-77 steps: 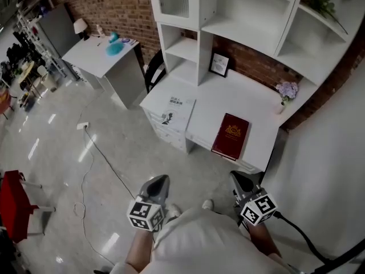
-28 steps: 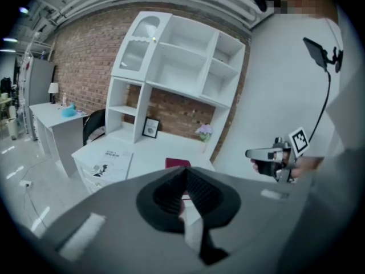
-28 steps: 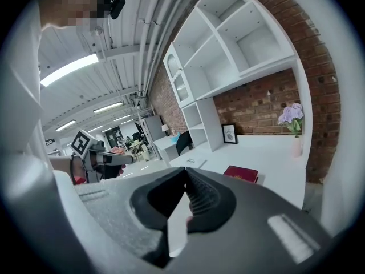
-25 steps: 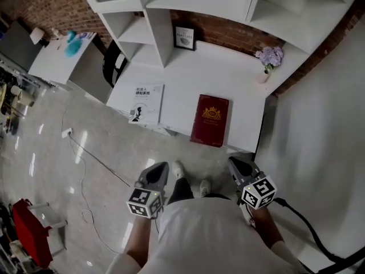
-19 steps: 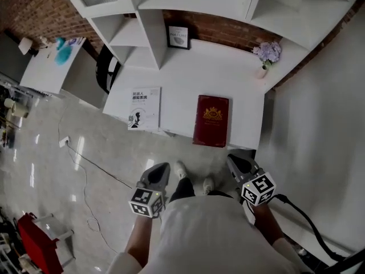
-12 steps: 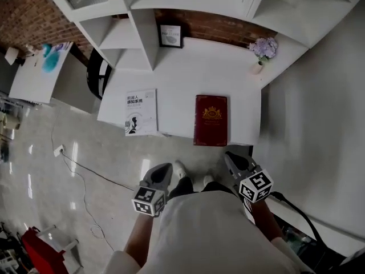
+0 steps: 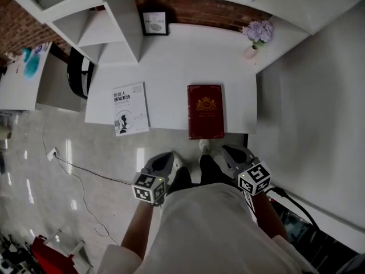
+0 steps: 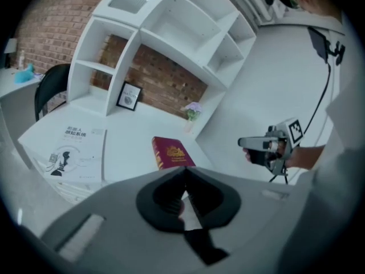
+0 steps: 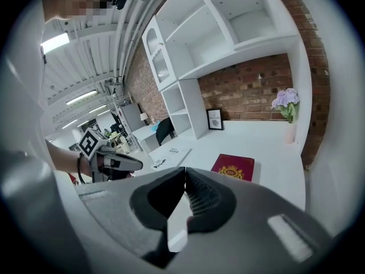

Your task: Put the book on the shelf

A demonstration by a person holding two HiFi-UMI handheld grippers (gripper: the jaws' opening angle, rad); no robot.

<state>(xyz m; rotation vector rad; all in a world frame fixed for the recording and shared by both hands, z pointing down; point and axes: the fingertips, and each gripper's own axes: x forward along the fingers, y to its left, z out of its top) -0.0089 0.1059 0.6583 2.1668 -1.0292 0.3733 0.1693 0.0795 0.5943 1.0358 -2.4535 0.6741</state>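
Observation:
A dark red book (image 7: 206,111) with a gold crest lies flat near the front edge of the white desk (image 7: 171,61), and shows too in the left gripper view (image 8: 173,152) and the right gripper view (image 9: 232,167). White shelves (image 7: 108,21) rise over the desk's back and left. My left gripper (image 7: 167,158) is held short of the desk front, left of the book, jaws shut and empty (image 8: 183,169). My right gripper (image 7: 226,152) hangs just in front of the book's near edge, also shut with nothing in it (image 9: 185,170).
A white paperback (image 7: 130,108) lies on the desk left of the red book. A framed picture (image 7: 154,23) and a vase of purple flowers (image 7: 255,36) stand at the back. A dark chair (image 7: 78,73) is at left, a white wall (image 7: 308,96) at right, a cable (image 7: 74,170) on the floor.
The person has stepped up to the desk, so it fills more of the head view. Both grippers have sunk and come close to the desk's front edge, still shut.

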